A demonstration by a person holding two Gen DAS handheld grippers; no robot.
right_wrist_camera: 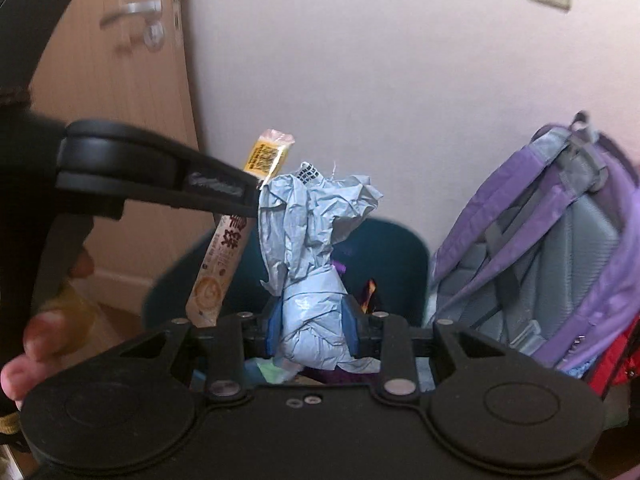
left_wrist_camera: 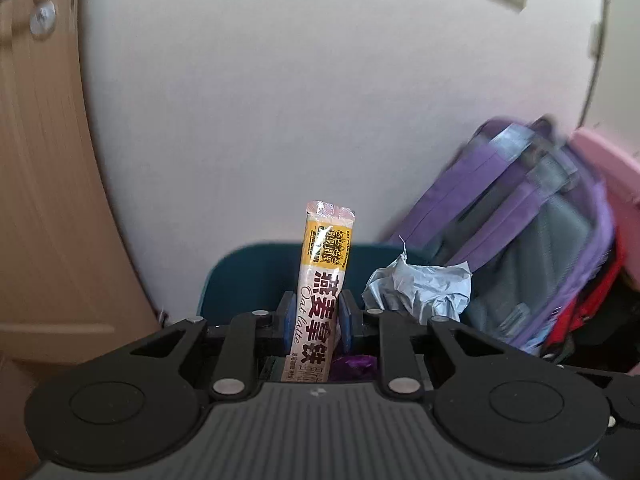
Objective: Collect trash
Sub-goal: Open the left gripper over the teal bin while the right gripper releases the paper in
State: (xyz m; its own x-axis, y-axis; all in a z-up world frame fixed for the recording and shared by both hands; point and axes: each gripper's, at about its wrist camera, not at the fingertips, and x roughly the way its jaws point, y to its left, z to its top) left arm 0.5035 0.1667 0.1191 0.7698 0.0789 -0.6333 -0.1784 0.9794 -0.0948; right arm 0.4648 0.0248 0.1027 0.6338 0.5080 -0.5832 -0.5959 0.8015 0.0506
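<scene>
My left gripper (left_wrist_camera: 316, 316) is shut on an oat latte stick packet (left_wrist_camera: 320, 276), cream with a yellow band, standing upright between the blue pads. My right gripper (right_wrist_camera: 312, 322) is shut on a crumpled light-blue paper wad (right_wrist_camera: 316, 240). Both hang just over a dark teal bin (left_wrist_camera: 256, 276), whose rim (right_wrist_camera: 392, 248) shows behind the wad. In the right wrist view the left gripper's black arm crosses from the left with the packet (right_wrist_camera: 224, 264) tilted in it. In the left wrist view the wad (left_wrist_camera: 420, 284) sits to the right of the packet. Purple wrappers (left_wrist_camera: 354, 364) lie inside the bin.
A purple and grey backpack (right_wrist_camera: 540, 248) leans on the white wall right of the bin, with something red (right_wrist_camera: 616, 364) beside it. A wooden door (left_wrist_camera: 36, 160) with a metal handle stands at the left. A person's fingers (right_wrist_camera: 44, 336) hold the left gripper's grip.
</scene>
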